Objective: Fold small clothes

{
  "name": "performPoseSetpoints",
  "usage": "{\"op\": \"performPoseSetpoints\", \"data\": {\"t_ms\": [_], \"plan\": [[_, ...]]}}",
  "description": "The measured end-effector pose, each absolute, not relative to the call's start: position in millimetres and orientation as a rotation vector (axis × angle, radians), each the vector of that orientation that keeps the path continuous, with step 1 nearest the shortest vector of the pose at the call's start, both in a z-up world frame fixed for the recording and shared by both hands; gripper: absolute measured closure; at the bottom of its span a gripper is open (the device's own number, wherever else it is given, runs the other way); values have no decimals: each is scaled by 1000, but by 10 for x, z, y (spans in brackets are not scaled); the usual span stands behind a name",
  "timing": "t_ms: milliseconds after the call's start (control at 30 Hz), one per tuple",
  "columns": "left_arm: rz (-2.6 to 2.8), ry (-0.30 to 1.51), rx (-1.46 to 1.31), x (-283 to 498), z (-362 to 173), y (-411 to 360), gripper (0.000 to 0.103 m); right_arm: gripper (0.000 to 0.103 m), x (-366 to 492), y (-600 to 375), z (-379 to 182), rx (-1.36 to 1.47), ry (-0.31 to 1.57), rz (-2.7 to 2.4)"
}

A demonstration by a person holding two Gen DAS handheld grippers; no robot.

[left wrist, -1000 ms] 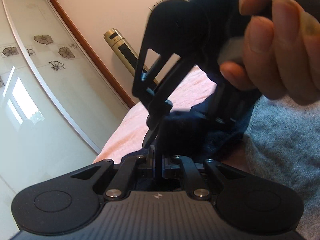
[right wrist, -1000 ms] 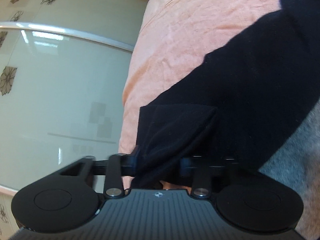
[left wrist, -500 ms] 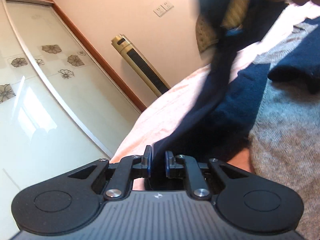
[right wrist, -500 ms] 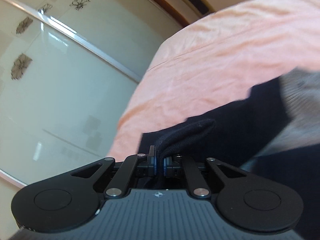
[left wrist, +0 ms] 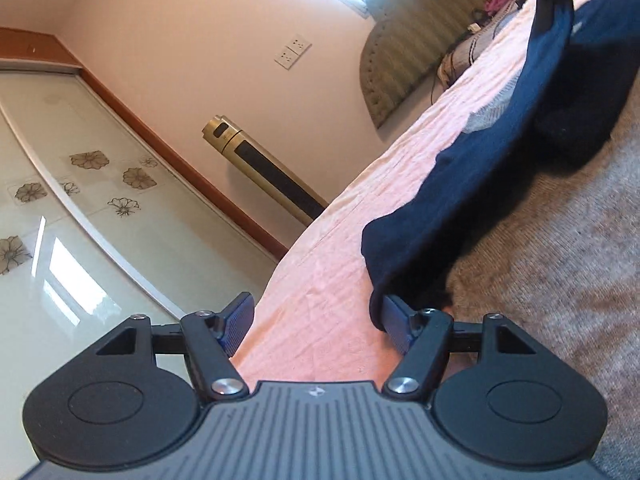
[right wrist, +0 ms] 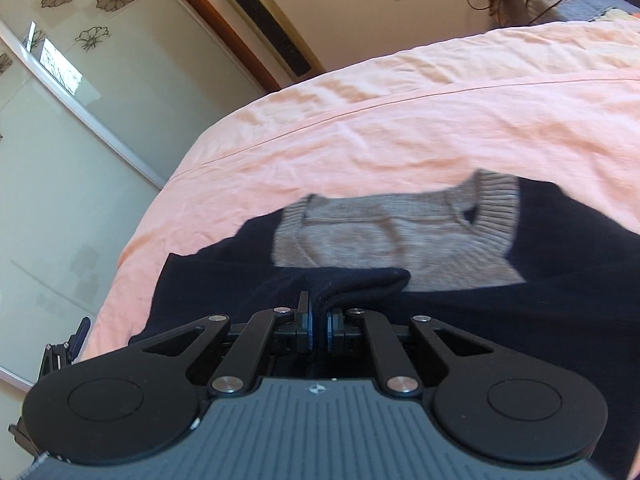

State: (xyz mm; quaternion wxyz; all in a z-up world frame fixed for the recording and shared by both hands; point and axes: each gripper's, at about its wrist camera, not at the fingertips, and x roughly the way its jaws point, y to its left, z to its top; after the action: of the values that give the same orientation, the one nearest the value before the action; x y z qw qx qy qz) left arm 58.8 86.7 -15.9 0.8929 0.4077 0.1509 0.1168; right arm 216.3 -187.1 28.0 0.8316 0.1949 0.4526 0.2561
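1. The navy-and-grey sweater (right wrist: 400, 236) lies on the pink bedsheet (right wrist: 400, 132), its grey ribbed collar and chest panel facing up with dark navy fabric around them.
2. The right gripper (right wrist: 318, 326) is clenched on a fold of the sweater's navy fabric; the cloth bunches up out of the narrow gap between its blue pads.
3. In the left wrist view, the same sweater (left wrist: 460, 184) stretches away along the bed, a navy edge raised over the sheet (left wrist: 320, 300) and grey knit spreading to the right.
4. The left gripper (left wrist: 318, 320) is released, its fingers spread wide; the right-hand pad (left wrist: 396, 320) touches the navy hem, the other stands apart over the sheet.
5. Beyond the bed stand a gold tower appliance (left wrist: 264, 168), a wall socket (left wrist: 293, 52), a padded headboard (left wrist: 420, 40) and a flower-patterned glass wardrobe door (left wrist: 80, 220).
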Motion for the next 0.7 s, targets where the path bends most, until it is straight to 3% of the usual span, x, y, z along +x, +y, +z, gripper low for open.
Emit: {"op": "performPoseSetpoints", "data": {"t_ms": [400, 500, 567, 700], "plan": [[192, 305, 801, 567, -100, 934, 33, 93, 1964, -2761, 54, 557, 929, 473], [91, 311, 712, 462, 5, 993, 33, 78, 1931, -2766, 33, 725, 926, 569], [-28, 392, 562, 408, 145, 1069, 32, 62, 1922, -2632, 62, 750, 922, 629], [-146, 441, 234, 387, 423, 1242, 27, 56, 2036, -2287, -28, 658, 1009, 609]]}}
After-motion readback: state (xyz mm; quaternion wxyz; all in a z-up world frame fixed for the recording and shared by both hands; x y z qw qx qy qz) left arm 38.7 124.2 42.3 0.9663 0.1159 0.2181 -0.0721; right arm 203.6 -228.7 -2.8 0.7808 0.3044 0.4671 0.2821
